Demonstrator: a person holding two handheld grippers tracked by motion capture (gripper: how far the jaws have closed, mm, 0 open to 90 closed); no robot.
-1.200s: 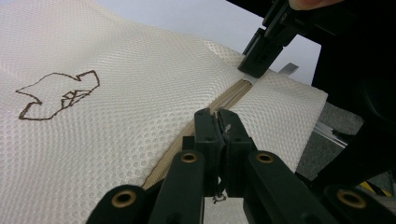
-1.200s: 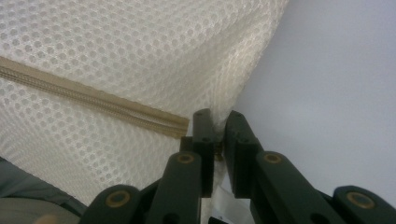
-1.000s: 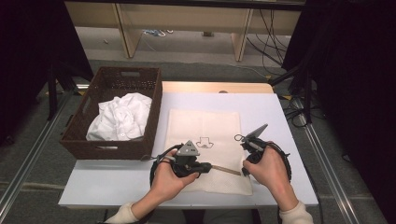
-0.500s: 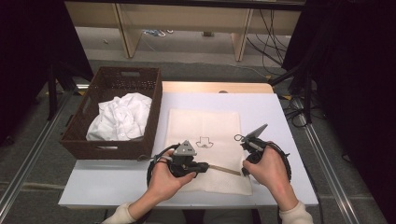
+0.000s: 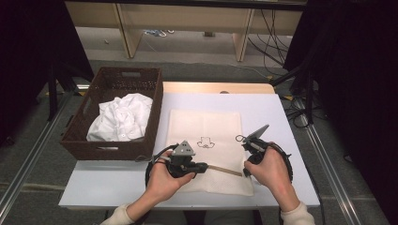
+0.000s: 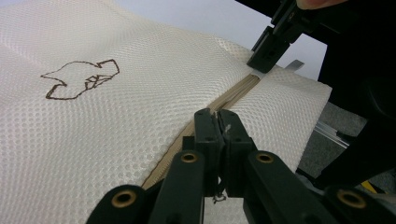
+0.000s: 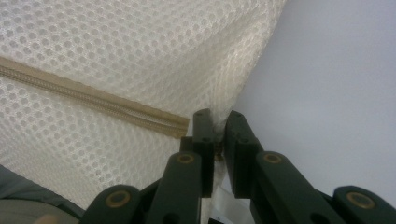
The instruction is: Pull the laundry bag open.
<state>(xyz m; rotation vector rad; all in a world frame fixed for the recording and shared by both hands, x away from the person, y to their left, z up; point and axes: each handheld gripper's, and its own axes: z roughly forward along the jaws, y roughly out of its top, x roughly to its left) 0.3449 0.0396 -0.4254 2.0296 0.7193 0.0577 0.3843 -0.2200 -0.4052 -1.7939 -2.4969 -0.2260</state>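
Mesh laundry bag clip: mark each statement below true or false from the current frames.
1. The mesh bag lies flat on the white table. True.
2. The left gripper is shut at the bag's zipper. True.
3. The right gripper hangs open above the basket. False: it is shut on the mesh at the bag's edge.
4. The wicker basket holds white cloth. True.
5. The basket sits to the right of the bag. False: it sits to the left.
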